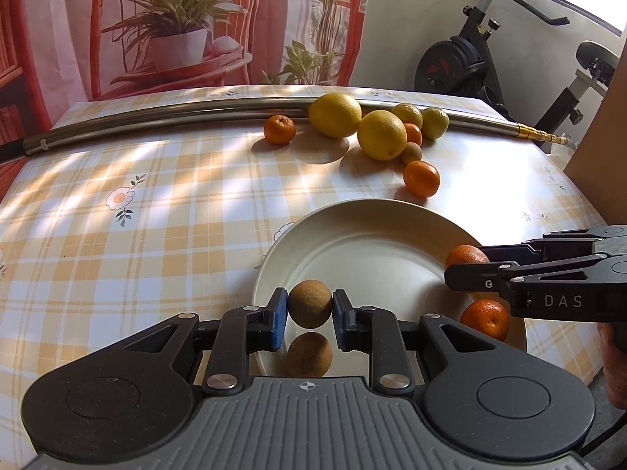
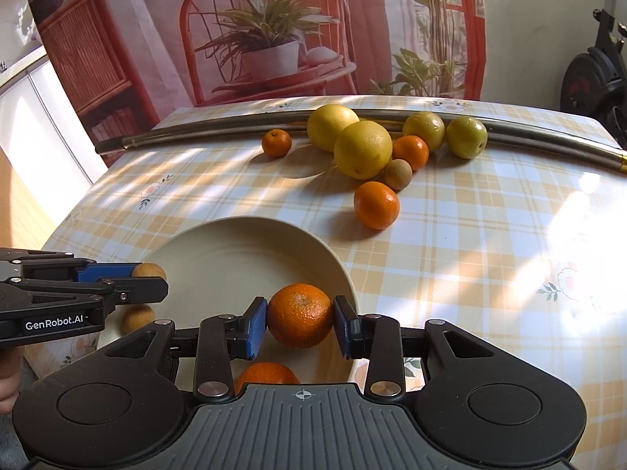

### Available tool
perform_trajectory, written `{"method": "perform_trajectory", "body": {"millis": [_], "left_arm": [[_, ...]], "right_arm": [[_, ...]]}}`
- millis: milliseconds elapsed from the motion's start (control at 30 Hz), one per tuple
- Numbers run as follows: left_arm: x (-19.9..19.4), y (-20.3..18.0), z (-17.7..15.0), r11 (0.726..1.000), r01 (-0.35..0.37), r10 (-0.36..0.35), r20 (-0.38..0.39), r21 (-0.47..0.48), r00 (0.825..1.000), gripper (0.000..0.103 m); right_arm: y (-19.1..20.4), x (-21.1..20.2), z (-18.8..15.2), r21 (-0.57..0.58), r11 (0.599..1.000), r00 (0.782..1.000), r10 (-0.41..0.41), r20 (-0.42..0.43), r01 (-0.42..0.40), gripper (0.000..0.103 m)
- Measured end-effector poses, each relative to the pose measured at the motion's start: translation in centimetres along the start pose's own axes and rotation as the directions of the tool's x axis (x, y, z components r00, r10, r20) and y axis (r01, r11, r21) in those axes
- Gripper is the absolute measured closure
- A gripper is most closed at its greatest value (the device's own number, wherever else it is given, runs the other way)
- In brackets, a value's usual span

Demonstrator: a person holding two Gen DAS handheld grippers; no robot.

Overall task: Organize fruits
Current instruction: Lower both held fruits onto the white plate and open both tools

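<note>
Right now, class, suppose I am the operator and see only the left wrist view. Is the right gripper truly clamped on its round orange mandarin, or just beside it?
Observer: Clamped. The right wrist view shows the right gripper with a blue pad against each side of the round orange mandarin.
Operator: My left gripper holds the round brown fruit. Is there any marking on its outer side?
Observer: Yes, white lettering reading GenRobot.AI.
Operator: What stands beyond the table's left edge?
Observer: A white cabinet, seen only in the right wrist view.
</note>
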State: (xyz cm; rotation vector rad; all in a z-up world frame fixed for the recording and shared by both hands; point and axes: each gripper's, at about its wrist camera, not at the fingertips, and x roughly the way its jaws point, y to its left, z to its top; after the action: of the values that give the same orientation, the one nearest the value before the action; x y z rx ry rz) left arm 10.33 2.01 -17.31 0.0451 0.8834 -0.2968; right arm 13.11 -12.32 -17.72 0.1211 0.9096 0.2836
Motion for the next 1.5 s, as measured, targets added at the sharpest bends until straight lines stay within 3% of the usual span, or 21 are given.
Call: {"method": "perform_trajectory", "body": {"millis": [300,967,1500], "left_arm": [[0.4,0.1,-0.3,1.0,-0.005,0.005,-0.023,-0.001,1.0,0.077],[0.6,0.2,-0.3,1.0,-0.003,0.002,-0.033,-0.018,0.999,0.077],[-0.8,0.1,0.5,0.999,0.045,-0.045,0.028,-0.012,0.999,0.077]], "right_arm": [[0.2,0.6,-0.4,-0.011,1.0,0.999,-0.019,-0.041,0.018,0.07],[0.3,0.4,-0.3,-0.013,1.0,0.999,-0.018,-0.048,0.018,0.068],[-0.2,-0.7,0.4,0.0,1.0,1.0,-0.017,0.002,0.017,0.068]]}}
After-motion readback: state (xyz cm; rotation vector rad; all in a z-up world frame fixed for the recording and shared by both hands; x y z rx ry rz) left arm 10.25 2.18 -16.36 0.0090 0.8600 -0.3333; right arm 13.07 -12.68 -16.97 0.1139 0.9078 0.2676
